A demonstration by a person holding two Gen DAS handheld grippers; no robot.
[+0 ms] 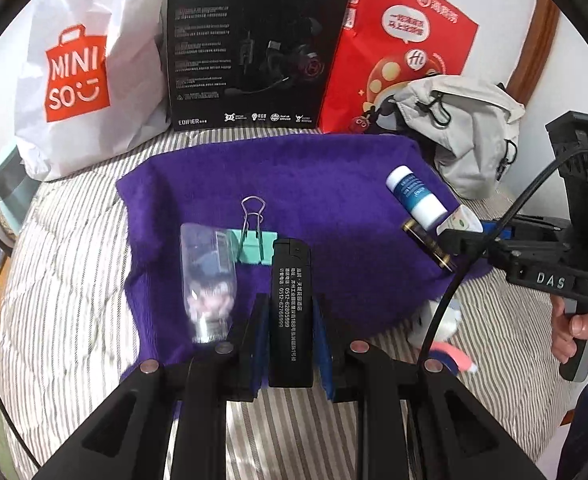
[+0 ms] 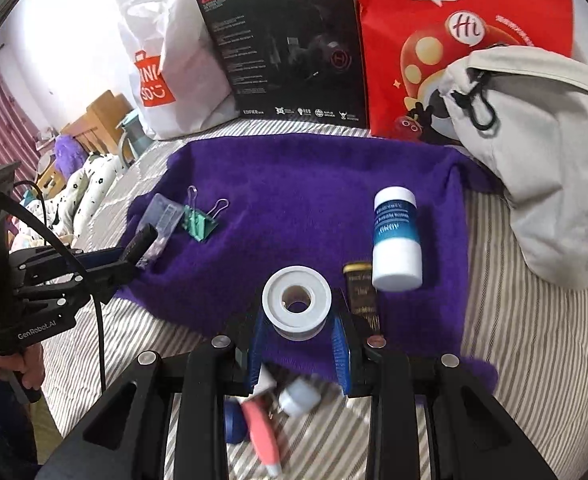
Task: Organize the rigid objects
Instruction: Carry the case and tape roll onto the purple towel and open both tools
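- Rigid objects lie spread on a purple fleece cloth (image 1: 294, 176) over a grey-and-white striped bed cover (image 1: 74, 264) — a black rectangular lighter (image 1: 290, 312), a white plastic tape spool (image 2: 296, 302), a clear plastic bottle (image 1: 206, 280), a mint-green binder clip (image 1: 256, 246), a white cylinder bottle with a blue label (image 2: 395, 240) and a dark tube with gold bands (image 1: 427, 246).
- Left gripper (image 1: 288, 344) reaches forward over the near edge of the cloth, its blue-padded jaws closed narrowly on the lighter, which stands lengthwise between them.
- White print runs along the lighter's side, including the digits 0512-62805999.
- Right gripper (image 2: 297, 340) points forward at the cloth's right half, clamped on the tape spool — flat face up, hole showing.
- In the left wrist view a hand (image 1: 581, 332) wraps the right tool's handle, whose body reads "DAS"; in the right wrist view the other tool reads "GenRobot.AI".
- The clear bottle lies just beside the clip at the cloth's left; the blue-label bottle and dark tube lie together at its right.
- Behind the cloth stand a white "MINISO" shopping bag (image 1: 78, 64), a black "EDIFIER" / "HECATE" headset box (image 1: 254, 48) and a red paper bag marked "Hi" (image 2: 461, 28); a light grey fabric backpack (image 2: 533, 152) slumps beside them.
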